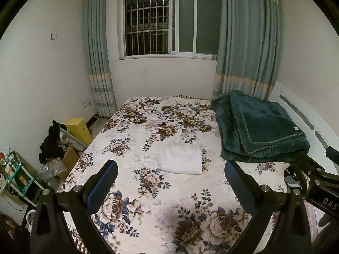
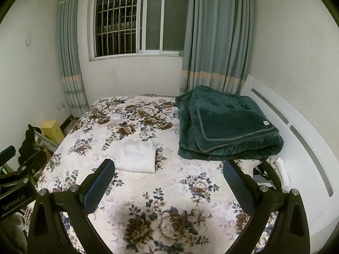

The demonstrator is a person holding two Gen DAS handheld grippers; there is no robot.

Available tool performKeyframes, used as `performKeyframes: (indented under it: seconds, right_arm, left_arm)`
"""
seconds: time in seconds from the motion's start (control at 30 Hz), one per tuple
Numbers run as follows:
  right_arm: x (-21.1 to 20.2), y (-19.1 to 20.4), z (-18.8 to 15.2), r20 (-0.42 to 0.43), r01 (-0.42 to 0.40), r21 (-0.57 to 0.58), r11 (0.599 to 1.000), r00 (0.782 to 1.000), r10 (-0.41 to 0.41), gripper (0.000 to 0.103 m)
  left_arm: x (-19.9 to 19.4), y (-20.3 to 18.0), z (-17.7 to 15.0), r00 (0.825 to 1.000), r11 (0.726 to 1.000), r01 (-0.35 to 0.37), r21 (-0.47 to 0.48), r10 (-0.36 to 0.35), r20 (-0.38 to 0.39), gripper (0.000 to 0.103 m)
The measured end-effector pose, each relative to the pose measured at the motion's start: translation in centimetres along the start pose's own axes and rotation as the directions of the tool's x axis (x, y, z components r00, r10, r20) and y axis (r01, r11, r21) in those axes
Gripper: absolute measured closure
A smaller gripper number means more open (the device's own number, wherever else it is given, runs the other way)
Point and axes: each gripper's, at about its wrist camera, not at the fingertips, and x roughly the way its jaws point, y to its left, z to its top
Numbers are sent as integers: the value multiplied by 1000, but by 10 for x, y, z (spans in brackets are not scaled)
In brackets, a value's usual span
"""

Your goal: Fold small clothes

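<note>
A small white garment (image 1: 182, 158) lies folded into a neat rectangle in the middle of the flower-print bed (image 1: 135, 192). It also shows in the right wrist view (image 2: 136, 156). My left gripper (image 1: 170, 169) is open and empty, held above the bed's near part, short of the garment. My right gripper (image 2: 168, 167) is open and empty too, beside the left one, with the garment ahead and to its left. The right gripper's body (image 1: 317, 182) shows at the right edge of the left wrist view.
A folded dark green blanket (image 1: 260, 127) lies at the bed's far right, by the white headboard (image 2: 300, 135). Left of the bed stand a yellow box (image 1: 79, 128), cardboard boxes with black cloth (image 1: 53, 141) and a cluttered shelf (image 1: 14, 173). A barred window (image 1: 169, 21) and curtains lie beyond.
</note>
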Motion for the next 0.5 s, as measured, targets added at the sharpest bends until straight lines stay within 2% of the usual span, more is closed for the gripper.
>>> performKeyframes:
  seconds: [0.5]
  right_arm:
    - [4, 6, 15, 7, -22, -10, 1000, 1000, 22, 0]
  left_arm:
    - [-8, 2, 17, 999, 1000, 3, 5, -3, 38, 0]
